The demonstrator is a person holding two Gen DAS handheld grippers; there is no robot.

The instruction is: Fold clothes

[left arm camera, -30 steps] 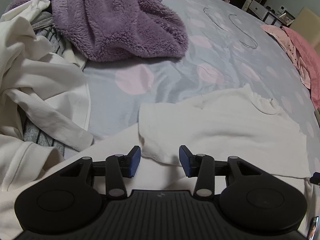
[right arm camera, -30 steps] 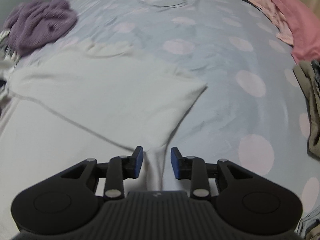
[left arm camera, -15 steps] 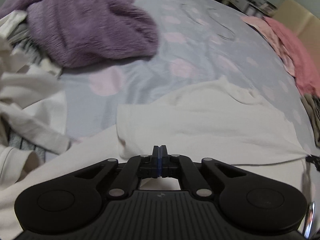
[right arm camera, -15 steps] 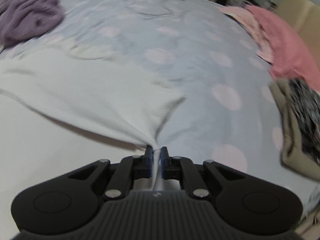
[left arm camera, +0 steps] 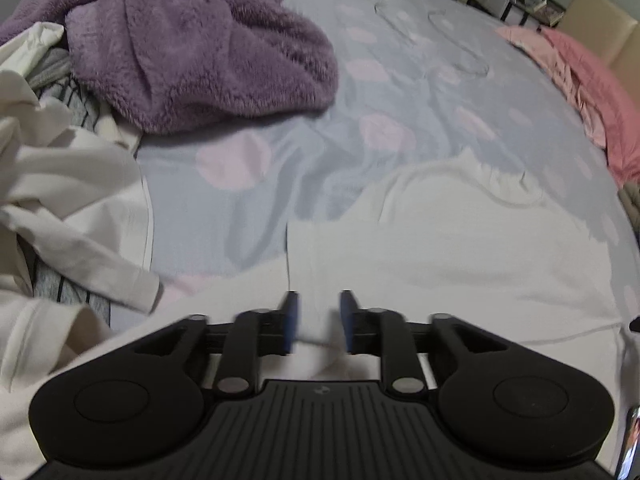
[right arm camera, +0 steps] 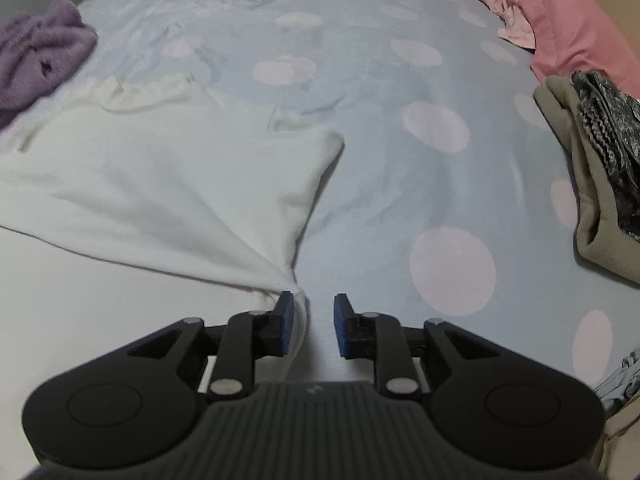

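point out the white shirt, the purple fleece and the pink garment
white shirt (right arm camera: 168,184): right wrist view, middle of its folded body
purple fleece (left arm camera: 192,52): left wrist view, middle of the heap
pink garment (right arm camera: 560,20): right wrist view, its upper fold

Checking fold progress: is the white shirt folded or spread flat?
Partly folded: the white shirt has its near part doubled over, sleeve edges showing in both views.

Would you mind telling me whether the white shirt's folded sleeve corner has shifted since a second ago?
Yes: the white shirt corner now sits farther from the pink dot.
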